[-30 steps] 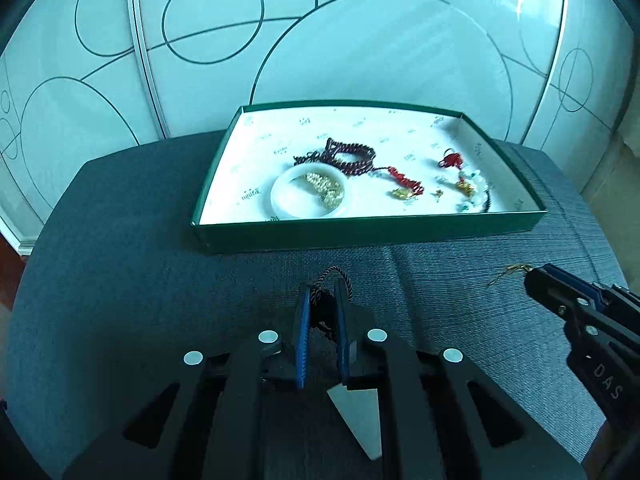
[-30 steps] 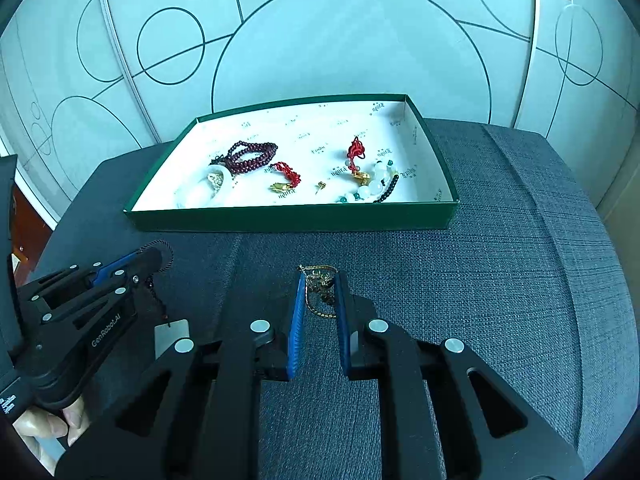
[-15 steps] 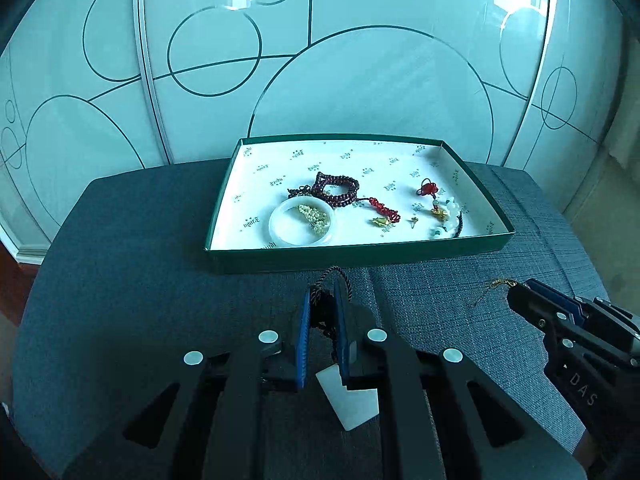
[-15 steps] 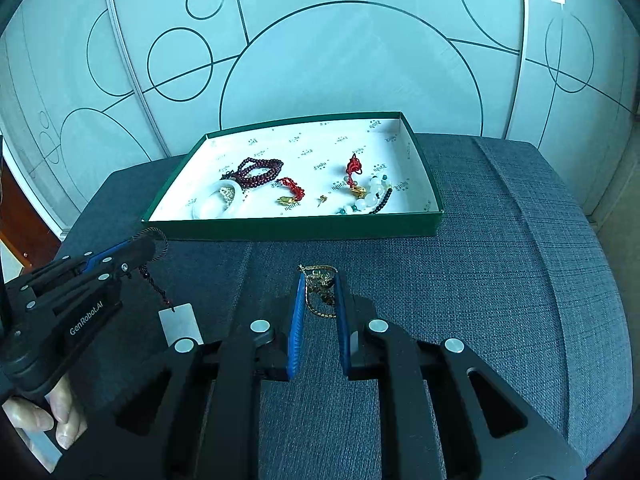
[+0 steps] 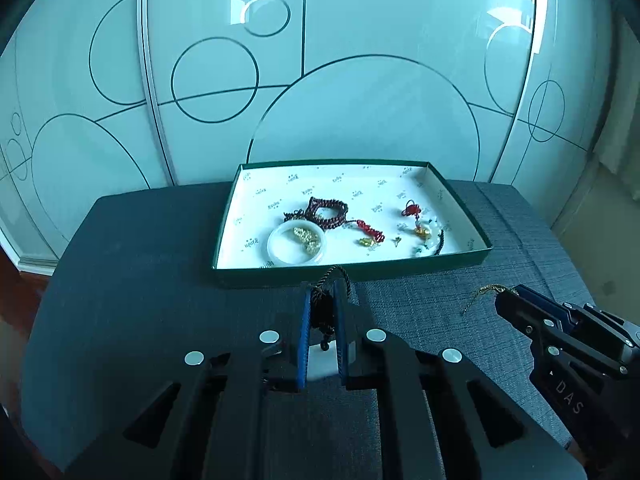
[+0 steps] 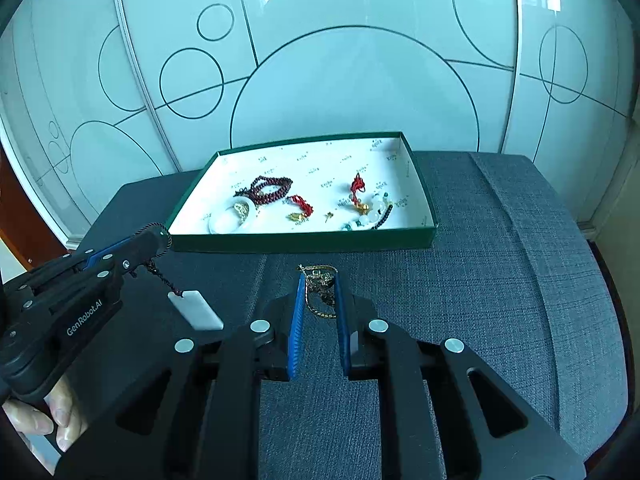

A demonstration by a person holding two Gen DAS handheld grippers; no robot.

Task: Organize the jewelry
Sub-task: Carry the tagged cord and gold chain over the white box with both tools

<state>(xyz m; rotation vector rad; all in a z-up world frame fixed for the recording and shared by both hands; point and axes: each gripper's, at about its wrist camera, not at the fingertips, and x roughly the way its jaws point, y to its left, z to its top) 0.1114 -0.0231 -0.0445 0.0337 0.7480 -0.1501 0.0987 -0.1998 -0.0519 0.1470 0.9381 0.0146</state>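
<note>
My left gripper (image 5: 320, 292) is shut on a dark cord necklace (image 5: 329, 280); its white rectangular pendant (image 6: 195, 309) hangs below the jaws, above the cushion. It also shows in the right wrist view (image 6: 160, 236). My right gripper (image 6: 318, 280) is shut on a thin gold chain (image 6: 318, 276), also seen from the left wrist view (image 5: 486, 291). Both are held in front of the green tray (image 5: 352, 270), which holds a dark red bead bracelet (image 5: 326, 213), a white bangle (image 5: 296, 242), red tassel charms (image 5: 370, 230) and a white-and-green bead piece (image 5: 430, 236).
The tray sits at the far side of a grey fabric cushion (image 6: 500, 280). A white panelled wall with circle patterns (image 5: 360, 80) stands right behind it. A bare hand (image 6: 40, 424) holds the left gripper's handle.
Both grippers have risen and drawn back from the tray, each still holding its piece. The white pendant now hangs clear of the cushion.
</note>
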